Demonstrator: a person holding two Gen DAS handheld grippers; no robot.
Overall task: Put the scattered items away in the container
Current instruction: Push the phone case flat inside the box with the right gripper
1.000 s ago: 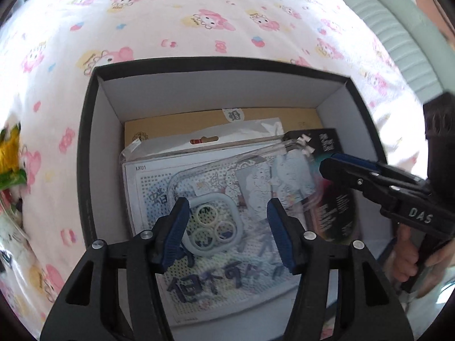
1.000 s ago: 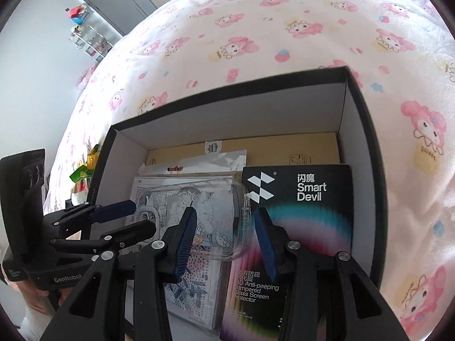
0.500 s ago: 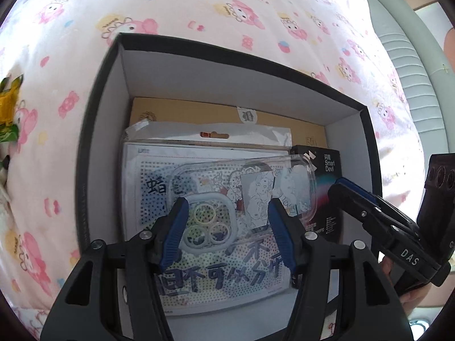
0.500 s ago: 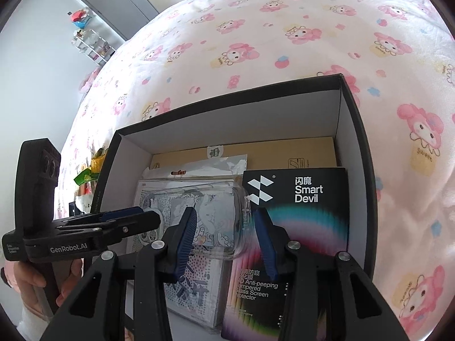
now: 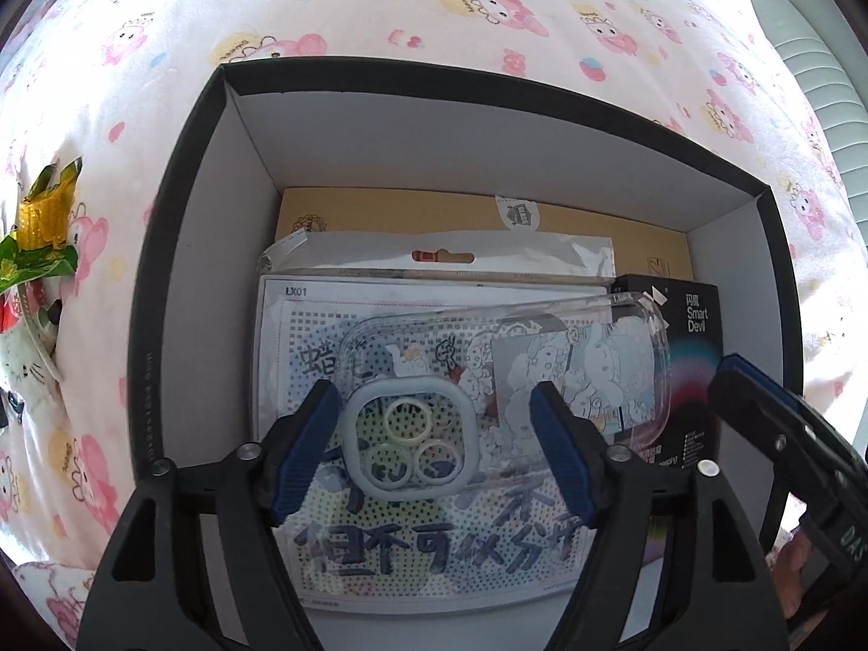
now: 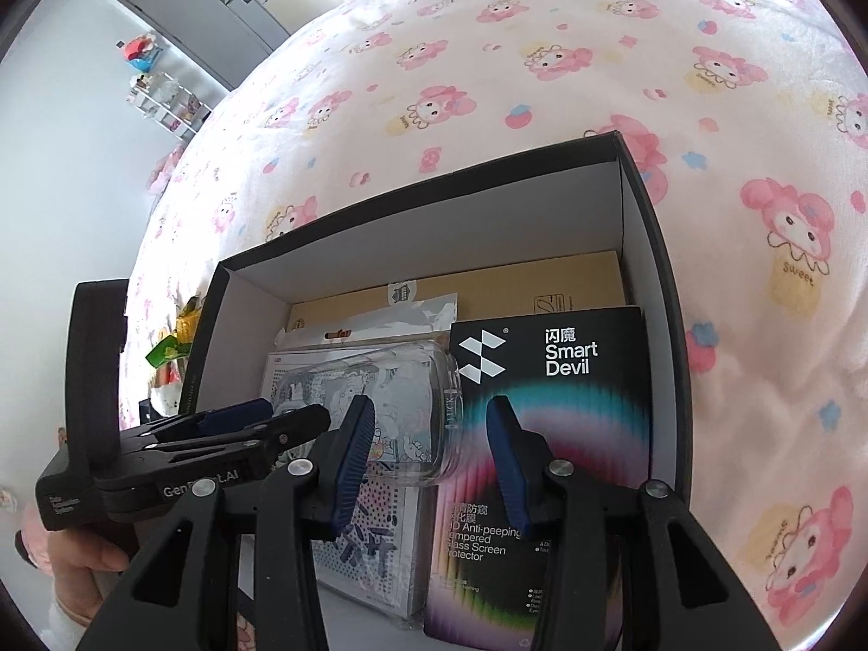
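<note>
Left gripper (image 5: 434, 445): fingers (image 5: 304, 450) opening, standing clear either side of the clear phone case (image 5: 504, 380), which lies released inside the black box (image 5: 179, 249) atop the dotted packet (image 5: 434, 553)
Right gripper (image 6: 428, 461): fingers half spread over the case's end, gripping nothing
Risk: the case overlaps the Smart Devil box (image 6: 553, 434) and may slide or snag on withdrawal
Room: box walls close at both sides, bare floor at the far end
Beyond: snack packets (image 5: 38, 233) remain on the bed (image 5: 434, 11)
</note>
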